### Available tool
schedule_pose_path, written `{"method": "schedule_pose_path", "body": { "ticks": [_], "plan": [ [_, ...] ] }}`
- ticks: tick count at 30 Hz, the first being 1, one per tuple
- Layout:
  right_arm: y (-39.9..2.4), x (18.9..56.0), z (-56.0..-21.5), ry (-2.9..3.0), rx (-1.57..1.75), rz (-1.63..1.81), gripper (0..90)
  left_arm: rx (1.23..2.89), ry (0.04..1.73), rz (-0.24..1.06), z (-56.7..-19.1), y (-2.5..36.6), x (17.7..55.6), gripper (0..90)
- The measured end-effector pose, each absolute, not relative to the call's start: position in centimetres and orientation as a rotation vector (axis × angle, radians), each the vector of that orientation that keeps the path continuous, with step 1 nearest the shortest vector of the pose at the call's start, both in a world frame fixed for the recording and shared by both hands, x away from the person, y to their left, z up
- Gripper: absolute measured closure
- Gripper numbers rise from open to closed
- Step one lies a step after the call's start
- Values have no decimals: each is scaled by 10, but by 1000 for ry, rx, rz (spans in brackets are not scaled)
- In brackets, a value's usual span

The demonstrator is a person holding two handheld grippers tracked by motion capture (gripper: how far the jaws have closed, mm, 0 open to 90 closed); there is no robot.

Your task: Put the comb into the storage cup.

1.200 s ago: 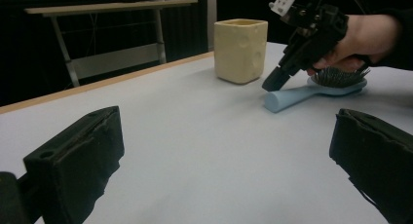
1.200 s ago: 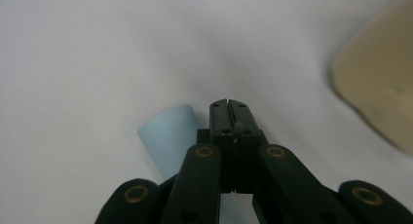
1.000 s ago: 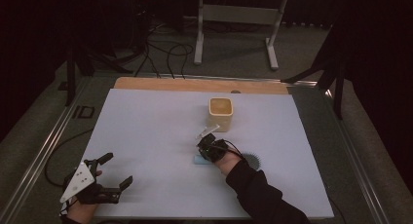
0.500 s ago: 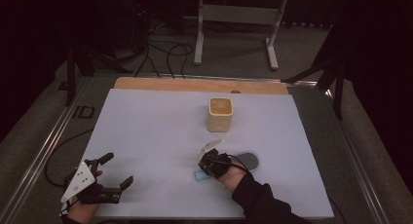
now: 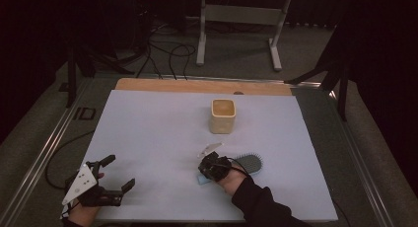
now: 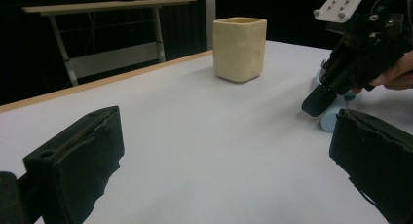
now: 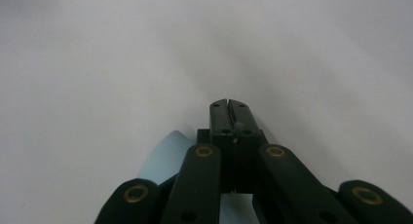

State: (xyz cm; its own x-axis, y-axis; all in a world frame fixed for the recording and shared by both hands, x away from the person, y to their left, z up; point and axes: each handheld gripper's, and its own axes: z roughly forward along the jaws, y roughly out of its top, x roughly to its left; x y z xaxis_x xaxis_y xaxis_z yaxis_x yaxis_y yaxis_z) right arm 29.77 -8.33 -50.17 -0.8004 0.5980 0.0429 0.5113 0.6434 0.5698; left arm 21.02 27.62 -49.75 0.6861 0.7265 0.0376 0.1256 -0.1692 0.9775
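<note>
Here, left gripper (image 5: 114, 172) wide open, empty — right gripper (image 7: 229, 105) pressed shut above the hairbrush's (image 5: 245, 164) handle.

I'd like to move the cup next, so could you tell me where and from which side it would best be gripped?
Grip the cup by its rim, I'd suggest, coming down from above with one jaw inside and one outside a flat wall. It stands upright with its mouth open, and its squarish body looks wide for the jaws. The left gripper is open; the right gripper is shut beside the hairbrush.
</note>
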Motion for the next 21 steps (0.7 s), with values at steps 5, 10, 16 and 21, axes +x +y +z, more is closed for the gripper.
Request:
{"method": "schedule_pose_path", "body": {
  "ticks": [5, 10, 16, 21],
  "plan": [
    [-91, 290, -504, 2718, 932, 882, 900, 1684, 697, 624, -497, 276, 210, 0],
    [-100, 278, -505, 2721, 951, 894, 900, 1685, 696, 623, -497, 276, 210, 0],
    [-117, 264, -503, 2731, 947, 896, 900, 1684, 698, 620, -497, 276, 211, 0],
    [-133, 253, -500, 2731, 957, 897, 900, 1686, 697, 621, -497, 275, 211, 0]
  ]
}}
